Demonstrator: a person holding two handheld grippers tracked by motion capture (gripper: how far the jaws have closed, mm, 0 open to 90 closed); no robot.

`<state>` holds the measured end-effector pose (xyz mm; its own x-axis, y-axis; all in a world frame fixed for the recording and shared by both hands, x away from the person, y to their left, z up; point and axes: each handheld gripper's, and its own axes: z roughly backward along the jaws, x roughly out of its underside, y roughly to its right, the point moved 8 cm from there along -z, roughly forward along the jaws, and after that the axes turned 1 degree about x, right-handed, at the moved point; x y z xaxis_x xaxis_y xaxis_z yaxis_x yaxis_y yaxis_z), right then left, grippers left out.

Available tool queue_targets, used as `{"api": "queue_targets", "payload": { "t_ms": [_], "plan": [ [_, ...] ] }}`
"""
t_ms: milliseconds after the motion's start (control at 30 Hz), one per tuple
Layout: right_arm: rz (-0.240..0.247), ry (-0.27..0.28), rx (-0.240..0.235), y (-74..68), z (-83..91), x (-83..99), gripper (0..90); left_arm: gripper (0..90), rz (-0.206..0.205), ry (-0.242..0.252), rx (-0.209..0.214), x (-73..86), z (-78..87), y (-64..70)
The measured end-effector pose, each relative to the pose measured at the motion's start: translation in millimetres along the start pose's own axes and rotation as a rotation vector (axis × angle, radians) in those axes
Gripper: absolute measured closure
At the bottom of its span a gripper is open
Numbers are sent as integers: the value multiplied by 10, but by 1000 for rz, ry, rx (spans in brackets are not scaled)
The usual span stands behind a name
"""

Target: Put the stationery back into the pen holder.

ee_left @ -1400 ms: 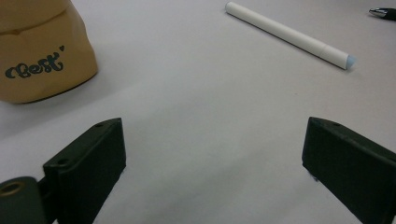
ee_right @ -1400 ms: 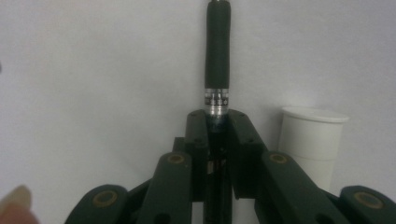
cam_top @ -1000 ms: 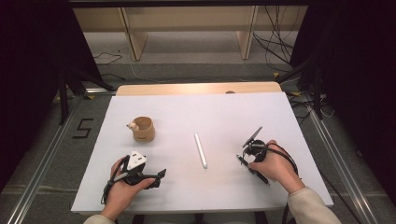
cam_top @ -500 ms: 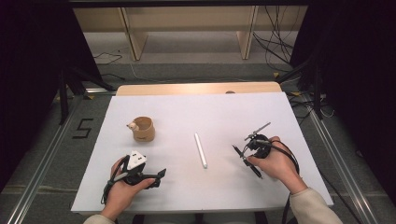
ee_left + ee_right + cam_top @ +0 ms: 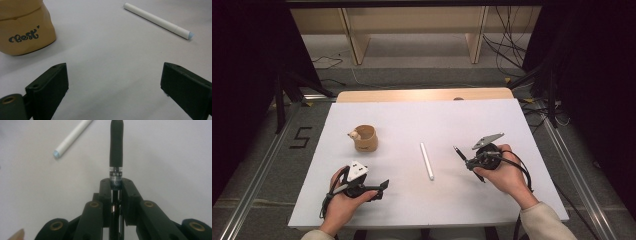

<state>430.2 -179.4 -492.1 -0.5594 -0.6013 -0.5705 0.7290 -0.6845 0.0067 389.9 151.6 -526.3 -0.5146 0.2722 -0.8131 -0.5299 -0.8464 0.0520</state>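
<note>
A tan cup (image 5: 364, 138) marked "Best" (image 5: 25, 30) stands upright at the table's left middle. A white pen (image 5: 427, 161) lies flat near the centre; it is also in the left gripper view (image 5: 157, 21) and in the right gripper view (image 5: 71, 137). My left gripper (image 5: 381, 187) rests near the front edge, below the cup. Its jaws are open and wide apart with bare table between them (image 5: 113, 85). My right gripper (image 5: 473, 163) is shut on a black pen (image 5: 459, 152) to the right of the white pen. The black pen (image 5: 116, 147) sticks out past the jaws (image 5: 116, 185), away from me and left.
The white table (image 5: 512, 125) has a wooden strip (image 5: 424, 95) along its far edge. Beyond it are shelf legs and cables on the floor. Metal rails run along both sides of the table.
My right hand has turned the gripper with the black pen, so its grey plate now points right and the pen tip points far-left. The left gripper has stayed in place.
</note>
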Motion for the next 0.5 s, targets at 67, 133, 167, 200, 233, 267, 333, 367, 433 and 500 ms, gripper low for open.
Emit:
{"api": "queue_targets", "payload": {
  "t_ms": [67, 133, 167, 200, 233, 267, 333, 367, 433, 500],
  "plan": [
    [2, 22, 0, -1, 3, -21, 799, 73, 5, 1, -2, -1, 0, -7],
    [-14, 69, -1, -5, 12, -62, 799, 73, 11, 4, -3, -3, -2, -9],
    [-26, 91, -4, -4, 15, -78, 799, 73, 11, 4, -3, -3, -1, -10],
    [-48, 137, -6, -3, 6, -104, 798, 73, 11, 3, -3, -3, -1, -10],
    [-48, 137, -6, -3, 6, -104, 798, 73, 10, 3, -4, -2, -1, -10],
    [-55, 153, -8, -3, 0, -111, 798, 73, 11, 2, -3, -2, -2, -9],
    [-71, 197, -6, -8, -22, -127, 798, 73, 10, 2, -4, -1, -2, -9],
    [-71, 197, -6, -8, -22, -127, 798, 73, 10, 2, -3, -2, -1, -9],
    [-72, 219, -4, -15, -34, -137, 798, 73, 10, 4, -4, -3, 0, -10],
    [-74, 242, 1, -27, -38, -151, 798, 72, 7, 2, -7, -3, 4, -18]
  ]
}}
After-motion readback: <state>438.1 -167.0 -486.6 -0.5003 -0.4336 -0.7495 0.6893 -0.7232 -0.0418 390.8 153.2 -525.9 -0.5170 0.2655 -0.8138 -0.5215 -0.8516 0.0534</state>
